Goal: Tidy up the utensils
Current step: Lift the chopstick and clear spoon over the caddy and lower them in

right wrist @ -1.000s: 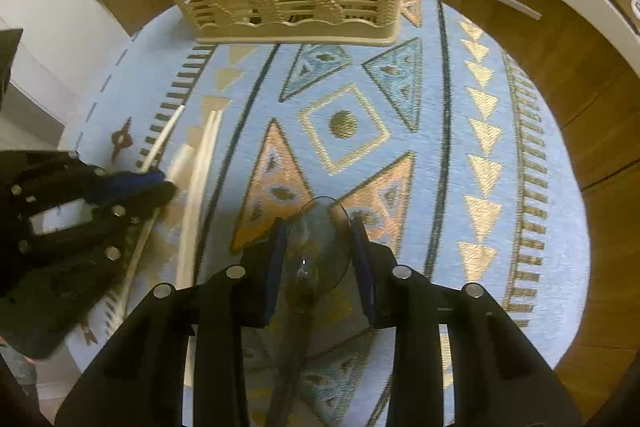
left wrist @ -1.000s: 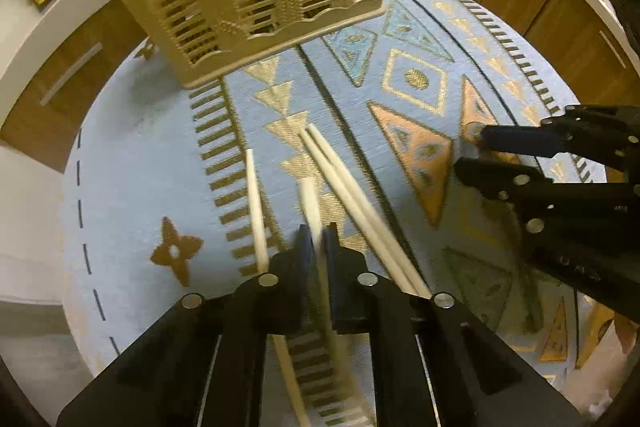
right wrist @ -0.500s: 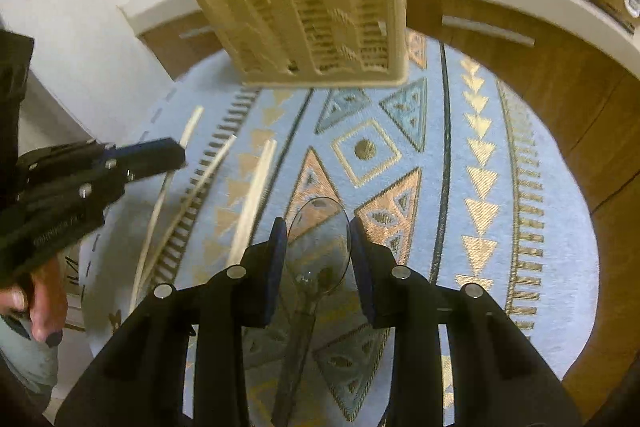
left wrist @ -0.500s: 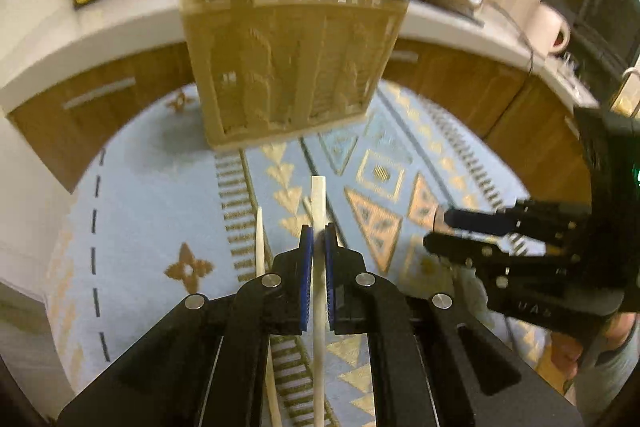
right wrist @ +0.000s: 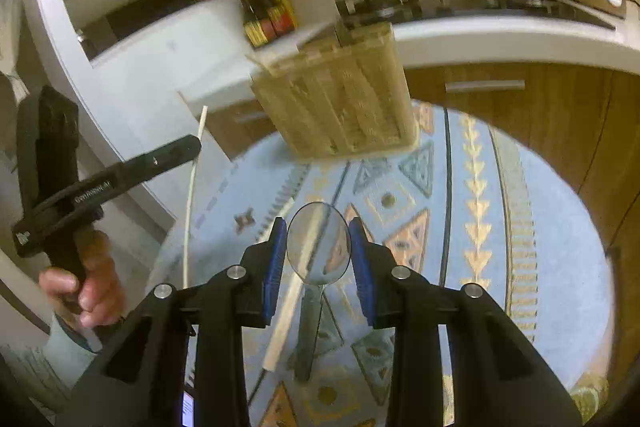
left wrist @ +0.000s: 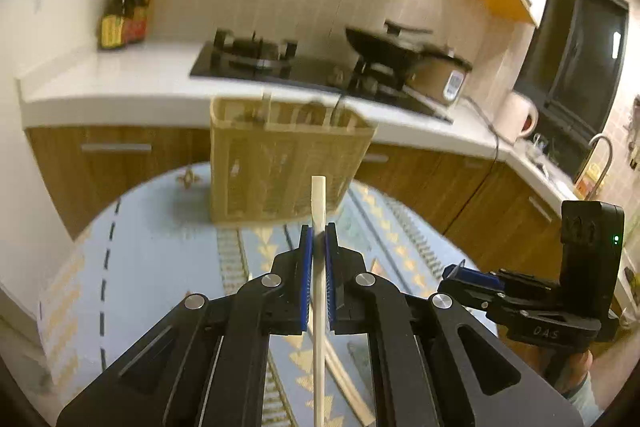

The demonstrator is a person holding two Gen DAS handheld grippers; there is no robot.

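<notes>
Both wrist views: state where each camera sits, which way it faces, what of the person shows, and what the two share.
Left wrist: sits behind the left gripper, shut on a chopstick, facing the beige utensil basket and stove; the right gripper and a bit of hand show at right.
Right wrist: sits behind the right gripper, shut on a clear spoon, facing the same basket; the left hand shows at left.
Shared: basket, blue patterned tablecloth, counter, stove.

The right tool (right wrist: 318, 259) clamps a clear spoon (right wrist: 319, 243) by its bowl above the patterned cloth (right wrist: 560, 247). A beige slatted basket (right wrist: 340, 107) stands beyond; the left tool (right wrist: 192, 147) grips a pale chopstick (right wrist: 191, 195).
</notes>
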